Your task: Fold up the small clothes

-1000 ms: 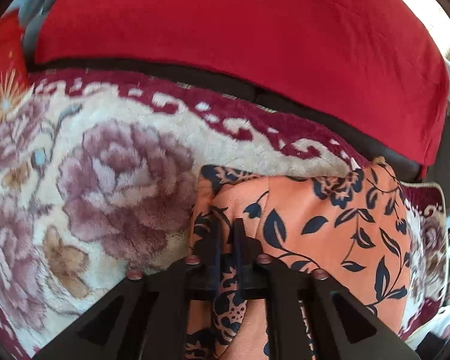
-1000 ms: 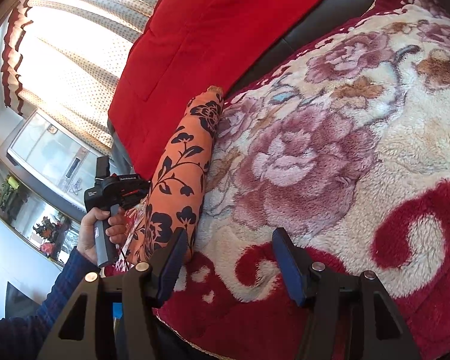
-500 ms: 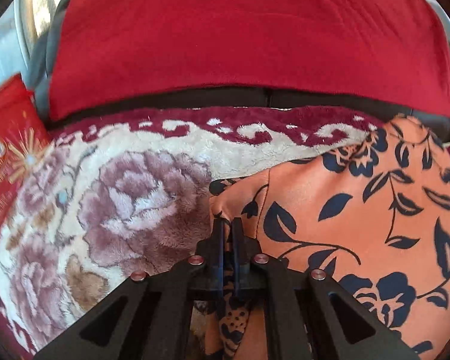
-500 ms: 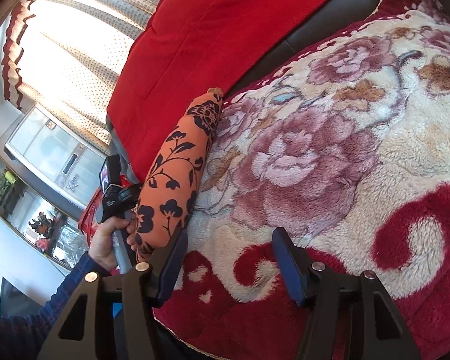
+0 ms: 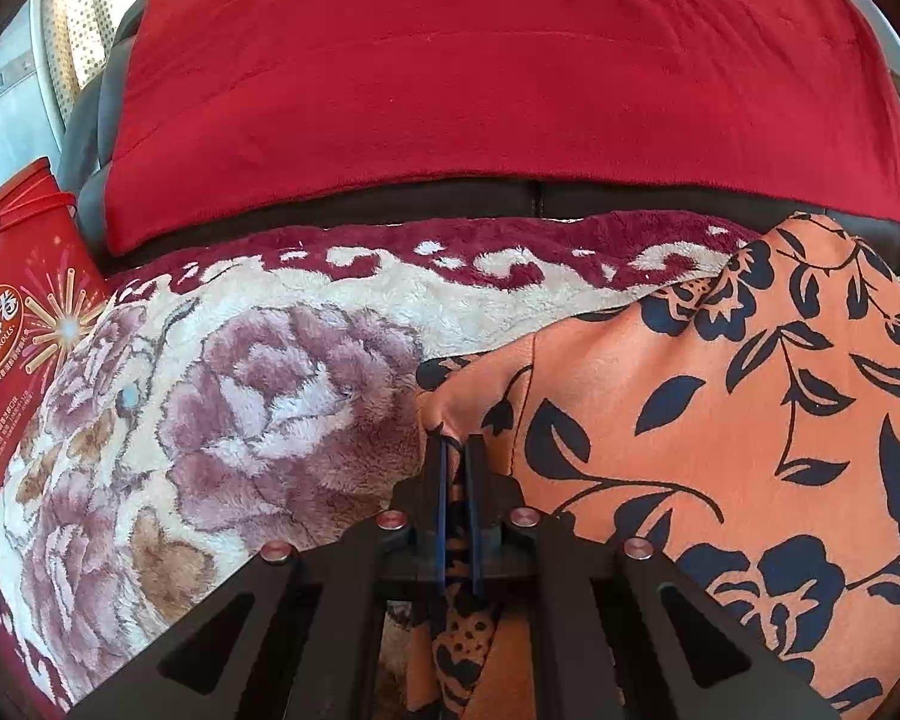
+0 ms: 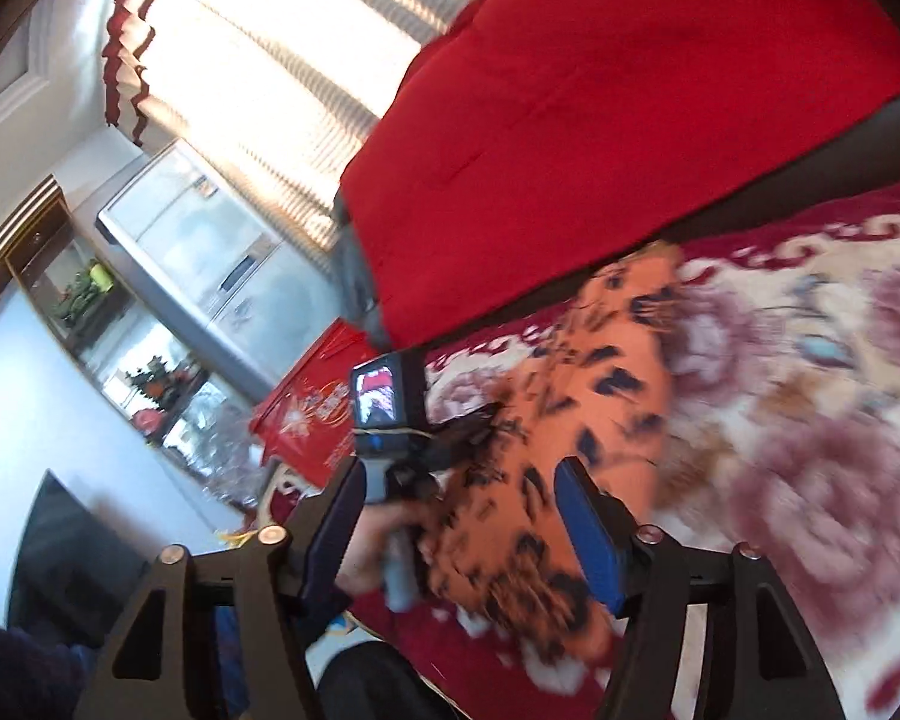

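Orange cloth (image 5: pixel 720 420): lies on flowered blanket (image 5: pixel 240 390)
Left gripper (image 5: pixel 456 450): jaws pinch the cloth's edge
Right gripper (image 6: pixel 462 510): jaws wide, just been opening, nothing held

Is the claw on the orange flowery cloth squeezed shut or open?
Shut. The left gripper has both fingers pressed together, pinching an edge of the orange flowery cloth above the fluffy blanket.

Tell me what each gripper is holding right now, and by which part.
The left gripper is shut on the orange floral garment, pinching a fold at its near left edge. The right gripper is open and holds nothing.
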`<state>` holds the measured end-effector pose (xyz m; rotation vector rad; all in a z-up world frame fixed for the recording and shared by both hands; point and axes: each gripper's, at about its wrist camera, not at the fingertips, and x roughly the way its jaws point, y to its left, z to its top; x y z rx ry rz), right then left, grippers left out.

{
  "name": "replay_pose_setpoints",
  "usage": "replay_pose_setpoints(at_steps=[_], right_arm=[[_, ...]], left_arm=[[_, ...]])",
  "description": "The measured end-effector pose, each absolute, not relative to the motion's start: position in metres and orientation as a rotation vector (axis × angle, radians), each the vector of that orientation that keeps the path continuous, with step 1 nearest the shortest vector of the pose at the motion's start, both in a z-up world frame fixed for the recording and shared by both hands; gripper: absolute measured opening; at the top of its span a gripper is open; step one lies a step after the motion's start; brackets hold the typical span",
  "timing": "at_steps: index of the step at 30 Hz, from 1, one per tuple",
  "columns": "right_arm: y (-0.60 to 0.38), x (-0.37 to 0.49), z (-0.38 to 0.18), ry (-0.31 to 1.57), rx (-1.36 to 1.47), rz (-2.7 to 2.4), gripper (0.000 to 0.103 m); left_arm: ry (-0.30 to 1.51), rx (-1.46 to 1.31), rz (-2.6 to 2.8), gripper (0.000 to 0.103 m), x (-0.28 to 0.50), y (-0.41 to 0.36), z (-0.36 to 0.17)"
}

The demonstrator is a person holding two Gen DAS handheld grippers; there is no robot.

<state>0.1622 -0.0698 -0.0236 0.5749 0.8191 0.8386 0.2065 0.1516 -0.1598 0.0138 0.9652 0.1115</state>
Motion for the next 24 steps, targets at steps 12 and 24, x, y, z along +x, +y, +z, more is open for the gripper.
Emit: replay_pose_setpoints(at_steps=[12,24], right_arm=[[-0.07,0.235,-0.06,0.968,0.76,0.796,0.077],[-0.038,0.266,-0.056,1.015,0.709,0.821,0.071]], left_arm=[[0.944,-0.034,0.099,0.006,0.207,0.156,-0.165],[0.942,-0.056,0.095,0.006,0.207,0.159,-0.166]])
